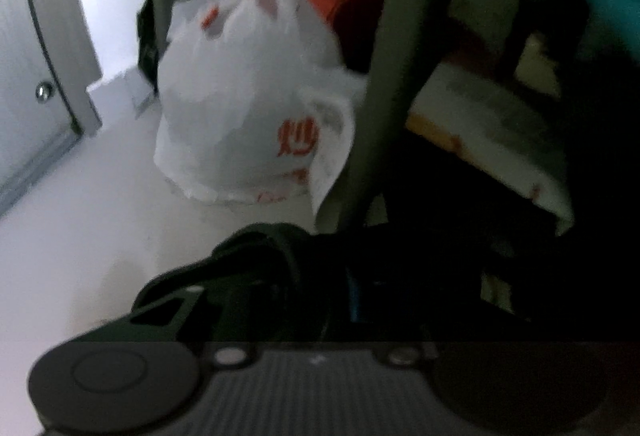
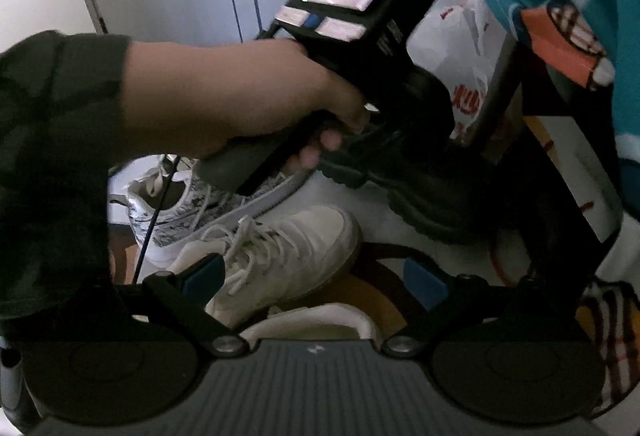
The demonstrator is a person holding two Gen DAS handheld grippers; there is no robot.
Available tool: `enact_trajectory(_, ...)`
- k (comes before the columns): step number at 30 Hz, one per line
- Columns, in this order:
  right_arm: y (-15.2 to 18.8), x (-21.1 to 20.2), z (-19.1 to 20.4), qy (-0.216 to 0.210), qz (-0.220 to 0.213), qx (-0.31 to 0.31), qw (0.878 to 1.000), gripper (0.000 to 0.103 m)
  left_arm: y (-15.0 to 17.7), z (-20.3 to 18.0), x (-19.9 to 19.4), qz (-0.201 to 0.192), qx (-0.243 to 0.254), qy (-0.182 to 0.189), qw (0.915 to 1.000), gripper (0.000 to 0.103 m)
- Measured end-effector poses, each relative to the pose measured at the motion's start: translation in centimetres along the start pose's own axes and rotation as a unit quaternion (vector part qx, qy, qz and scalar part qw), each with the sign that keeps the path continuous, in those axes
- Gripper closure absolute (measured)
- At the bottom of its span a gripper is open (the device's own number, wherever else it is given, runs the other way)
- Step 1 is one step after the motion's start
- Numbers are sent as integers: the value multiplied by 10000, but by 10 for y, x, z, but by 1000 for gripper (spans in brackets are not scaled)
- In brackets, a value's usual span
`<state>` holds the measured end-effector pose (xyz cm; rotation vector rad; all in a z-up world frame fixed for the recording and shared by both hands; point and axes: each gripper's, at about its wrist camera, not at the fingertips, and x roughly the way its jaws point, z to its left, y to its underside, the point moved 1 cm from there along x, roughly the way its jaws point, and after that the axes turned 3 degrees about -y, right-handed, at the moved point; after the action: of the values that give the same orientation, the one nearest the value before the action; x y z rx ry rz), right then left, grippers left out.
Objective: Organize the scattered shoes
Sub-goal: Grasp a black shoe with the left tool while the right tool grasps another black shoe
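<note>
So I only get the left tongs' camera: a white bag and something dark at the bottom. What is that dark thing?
Observer: A black shoe with a thick ridged sole. The right camera shows it just in front of the left tongs.
Operator: Any other shoes about?
Observer: Yes, a white sneaker lies between the open right tongs, not gripped.
Operator: Just those two?
Observer: No, a grey patterned sneaker sits just behind the white one.
</note>
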<state>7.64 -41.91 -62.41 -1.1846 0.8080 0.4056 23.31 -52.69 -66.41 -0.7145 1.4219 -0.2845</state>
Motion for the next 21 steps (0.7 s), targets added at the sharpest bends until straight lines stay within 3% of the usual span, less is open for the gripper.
enact_trajectory(4, 2, -9, 11, -62, -252, -142, 9996, 4, 7, 1, -49, -248, 206, 160, 9994, 82)
enact_trajectory(10, -3, -32, 36, -215, -747, -464, 9959, 4, 24, 9, -132, -567, 290, 1, 9980, 84)
enact_trajectory(16, -6, -51, 58, -537, -988, -709, 9911, 4, 52, 24, -202, -510, 378, -138, 9979, 84)
enact_trajectory(21, -4, -55, 77, -957, -898, -838, 9878, 4, 101, 42, -252, -167, 331, -247, 9990, 84)
